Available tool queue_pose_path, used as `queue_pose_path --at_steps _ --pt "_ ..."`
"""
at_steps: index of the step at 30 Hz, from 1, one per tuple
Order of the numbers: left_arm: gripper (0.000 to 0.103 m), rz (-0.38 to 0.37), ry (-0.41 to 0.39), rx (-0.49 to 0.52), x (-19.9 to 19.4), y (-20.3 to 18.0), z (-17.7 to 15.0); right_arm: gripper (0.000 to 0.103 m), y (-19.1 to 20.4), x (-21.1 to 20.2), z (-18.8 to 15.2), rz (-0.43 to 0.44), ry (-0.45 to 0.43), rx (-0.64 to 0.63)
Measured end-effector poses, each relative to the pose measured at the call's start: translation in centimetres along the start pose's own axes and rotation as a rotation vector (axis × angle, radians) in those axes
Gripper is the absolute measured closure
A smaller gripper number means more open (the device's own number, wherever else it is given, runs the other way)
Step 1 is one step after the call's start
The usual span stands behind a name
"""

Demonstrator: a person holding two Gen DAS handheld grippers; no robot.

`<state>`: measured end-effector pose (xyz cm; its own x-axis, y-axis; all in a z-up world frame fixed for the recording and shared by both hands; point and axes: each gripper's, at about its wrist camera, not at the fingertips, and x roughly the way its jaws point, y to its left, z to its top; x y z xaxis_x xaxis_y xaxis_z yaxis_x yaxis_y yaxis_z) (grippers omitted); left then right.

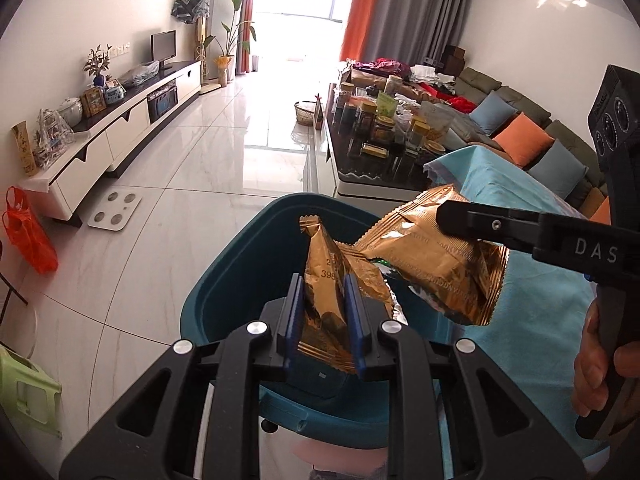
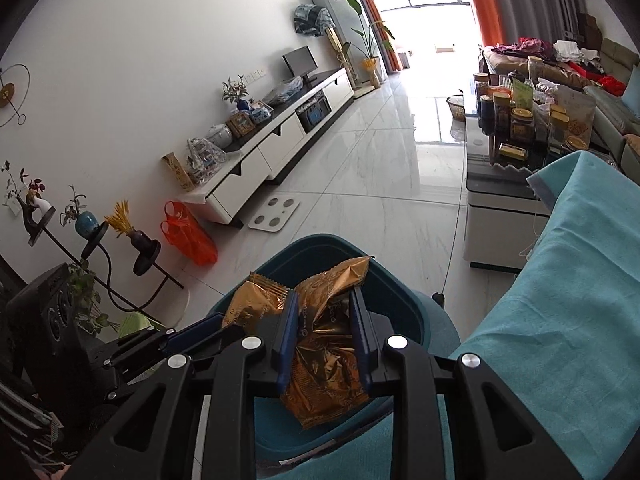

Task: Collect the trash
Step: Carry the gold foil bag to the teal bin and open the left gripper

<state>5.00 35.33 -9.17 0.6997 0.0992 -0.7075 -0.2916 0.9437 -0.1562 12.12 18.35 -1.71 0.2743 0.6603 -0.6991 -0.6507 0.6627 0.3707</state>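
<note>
Two crumpled gold wrappers are held over the open mouth of a teal bin, one in each gripper. The smaller gold wrapper (image 1: 326, 300) stands nearly upright between the blue pads (image 1: 295, 312) of the left gripper (image 1: 325, 320), which is clenched on its lower half; its sealed top edge points up and away from the camera. The larger gold wrapper (image 2: 326, 344) is pinched between the blue pads of the right gripper (image 2: 325, 344), its crinkled body bulging above and below the jaws. In the left wrist view this same larger wrapper hangs to the right of the smaller one, and their near edges look to touch or overlap. Both wrappers lie within the outline of the teal bin (image 1: 240, 264), above its rim; the inside of the bin is mostly hidden behind them.

The bin stands on a pale tiled floor (image 1: 168, 208), just beside a surface draped in a turquoise cloth (image 2: 560, 300). A hand (image 1: 600, 364) grips the handle of the right gripper at the edge of the left wrist view.

Step in hand, as judged: the carry is complete and the drop is due. The next move calls for both jaws to part so the wrappers fall clear. The light foil may cling to a pad; a small shake could free it.
</note>
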Motion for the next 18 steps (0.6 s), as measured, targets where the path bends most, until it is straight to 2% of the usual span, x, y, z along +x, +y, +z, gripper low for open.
queue_pose_path --at_steps 4,5,9,13,15,18 --pt "0.081 0.017 0.032 0.011 1.7 -0.4 -0.2 0.075 -0.1 1.6 -0.3 -0.015 0.057 0.021" --pt "0.081 0.026 0.037 0.013 2.0 -0.8 -0.4 0.070 0.0 1.9 -0.3 -0.020 0.064 0.024" --pt "0.069 0.029 0.046 0.004 2.3 -1.5 -1.5 0.066 -0.2 2.0 -0.6 -0.024 0.072 0.036" --pt "0.064 0.009 0.026 -0.016 1.9 -1.3 -1.4 0.065 -0.9 0.5 -0.9 -0.009 0.050 0.048" --pt "0.049 -0.013 -0.014 -0.008 0.5 -1.8 -1.2 0.063 -1.3 -1.0 -1.3 0.004 0.032 0.049" --pt "0.035 -0.061 -0.102 0.033 -2.5 -3.7 -0.7 0.054 -1.5 -4.5 -1.9 0.003 -0.030 0.006"
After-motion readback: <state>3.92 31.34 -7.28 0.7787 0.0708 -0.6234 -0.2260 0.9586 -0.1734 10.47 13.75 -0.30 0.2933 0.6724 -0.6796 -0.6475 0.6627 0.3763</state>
